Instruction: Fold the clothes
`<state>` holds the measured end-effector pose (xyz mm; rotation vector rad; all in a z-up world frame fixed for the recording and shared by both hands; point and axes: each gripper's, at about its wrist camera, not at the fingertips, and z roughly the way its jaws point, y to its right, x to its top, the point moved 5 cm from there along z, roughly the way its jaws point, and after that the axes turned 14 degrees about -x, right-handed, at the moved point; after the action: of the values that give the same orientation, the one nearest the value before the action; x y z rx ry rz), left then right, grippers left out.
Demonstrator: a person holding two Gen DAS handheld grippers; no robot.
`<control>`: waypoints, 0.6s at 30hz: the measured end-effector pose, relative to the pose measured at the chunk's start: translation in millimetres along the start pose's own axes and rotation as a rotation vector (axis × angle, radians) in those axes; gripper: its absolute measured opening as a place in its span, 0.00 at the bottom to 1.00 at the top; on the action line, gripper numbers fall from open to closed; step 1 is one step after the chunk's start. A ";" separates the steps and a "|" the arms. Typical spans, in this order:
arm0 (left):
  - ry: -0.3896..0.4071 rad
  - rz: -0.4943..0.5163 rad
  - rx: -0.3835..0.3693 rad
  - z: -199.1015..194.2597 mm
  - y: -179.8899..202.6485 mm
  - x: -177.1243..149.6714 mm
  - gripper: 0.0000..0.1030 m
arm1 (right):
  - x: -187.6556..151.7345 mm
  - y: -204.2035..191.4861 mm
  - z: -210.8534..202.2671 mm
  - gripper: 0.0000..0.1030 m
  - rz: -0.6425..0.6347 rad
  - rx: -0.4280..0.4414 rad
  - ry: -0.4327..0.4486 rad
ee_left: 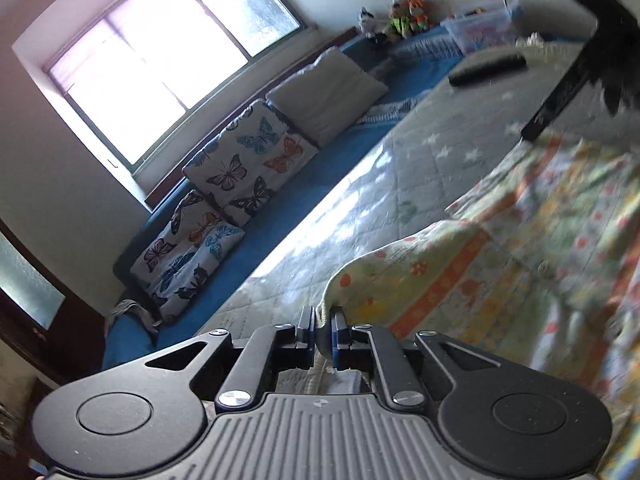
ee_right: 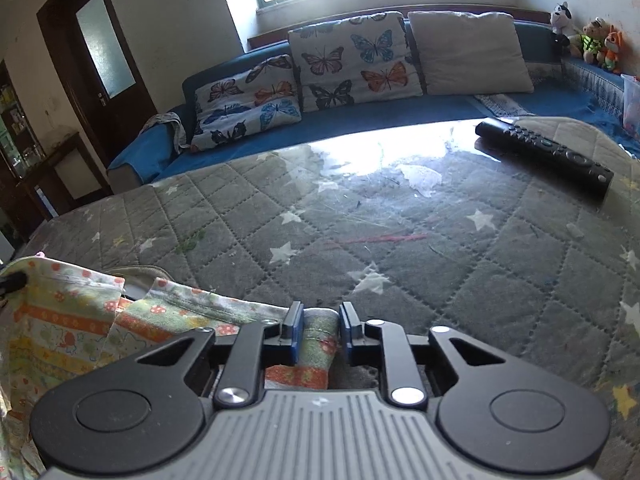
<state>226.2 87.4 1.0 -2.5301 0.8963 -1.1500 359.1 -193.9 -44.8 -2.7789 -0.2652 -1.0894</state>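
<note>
Left gripper (ee_left: 323, 330) pinching a hem of the flowered cloth (ee_left: 500, 248), lifted over the quilted table (ee_left: 360, 200). Right gripper (ee_right: 319, 334) parted around another edge, not clamped. No readable writing on the remote (ee_right: 548, 152).

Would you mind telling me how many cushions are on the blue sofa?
3: two butterfly cushions, one at the left end and one beside it, then a plain beige cushion to the right. Others may sit outside the frame.

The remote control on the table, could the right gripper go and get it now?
Probably not right away. The right gripper has the patterned cloth between its fingers. The path over the quilted table cover to the remote control looks free, though.
</note>
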 end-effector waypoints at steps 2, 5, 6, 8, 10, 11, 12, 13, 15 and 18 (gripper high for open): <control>-0.033 -0.002 0.007 14.1 0.1 -4.7 0.10 | -0.5 -1.0 0.8 0.26 -0.009 -0.002 0.004; -0.067 -0.023 0.029 32.7 0.2 -10.1 0.12 | -1.2 -4.8 -0.1 0.27 -0.017 0.005 0.004; -0.078 -0.035 0.033 38.3 -0.4 -11.7 0.14 | -1.6 -5.8 0.1 0.27 -0.019 0.007 0.002; -0.089 -0.062 0.038 43.8 -3.2 -14.3 0.17 | -2.9 -9.5 0.1 0.28 -0.047 -0.011 0.006; -0.097 -0.086 0.046 47.8 -6.1 -16.8 0.22 | -3.9 -13.4 -0.1 0.23 -0.078 -0.037 0.014; -0.099 -0.100 0.049 48.6 -7.0 -17.7 0.22 | -3.7 -14.6 0.3 0.23 -0.092 -0.058 0.022; -0.100 -0.115 0.049 48.1 -8.1 -18.3 0.22 | -3.3 -15.6 1.0 0.23 -0.107 -0.079 0.031; -0.101 -0.130 0.047 47.4 -9.8 -19.0 0.22 | -3.0 -16.3 1.5 0.25 -0.117 -0.094 0.036; -0.102 -0.161 0.044 46.0 -13.1 -20.5 0.22 | -2.2 -17.3 -1.2 0.26 -0.116 -0.106 0.048; -0.103 -0.206 0.039 43.9 -18.0 -22.5 0.22 | -0.8 -21.2 -11.3 0.27 -0.111 -0.091 0.073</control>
<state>255.2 113.3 -34.3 -2.6709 0.5932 -1.0680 346.5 -175.6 -35.7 -2.8262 -0.3745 -1.2554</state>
